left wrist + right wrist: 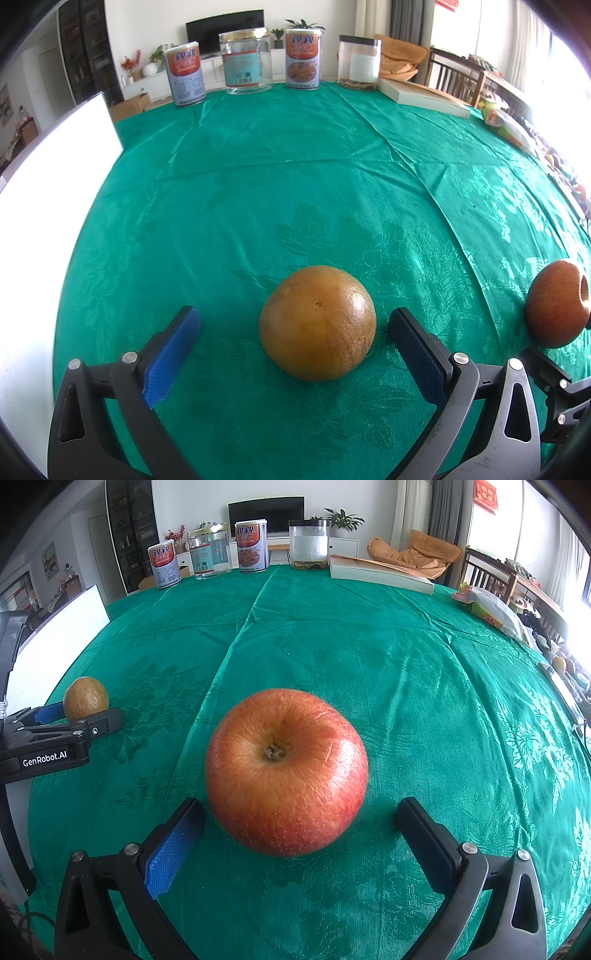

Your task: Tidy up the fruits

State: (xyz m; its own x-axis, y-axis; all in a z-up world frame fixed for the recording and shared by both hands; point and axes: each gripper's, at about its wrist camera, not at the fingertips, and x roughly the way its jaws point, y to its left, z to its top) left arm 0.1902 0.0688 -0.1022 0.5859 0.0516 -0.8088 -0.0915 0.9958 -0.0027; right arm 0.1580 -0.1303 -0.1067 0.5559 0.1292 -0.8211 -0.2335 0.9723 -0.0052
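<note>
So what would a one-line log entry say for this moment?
left tongs: open around orange | right tongs: open around apple | both fruits on green tablecloth

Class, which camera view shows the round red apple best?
The right wrist view: the round red apple sits whole and central, stem end up, between the open right gripper fingers. The left wrist view catches it only at the right edge, partly cut off.

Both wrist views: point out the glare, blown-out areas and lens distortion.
Left wrist view: window light blows out the right edge, a glare spot sits on the orange, and the tablecloth bulges like a dome. Right wrist view: overexposed right side, sheen on the apple.
</note>
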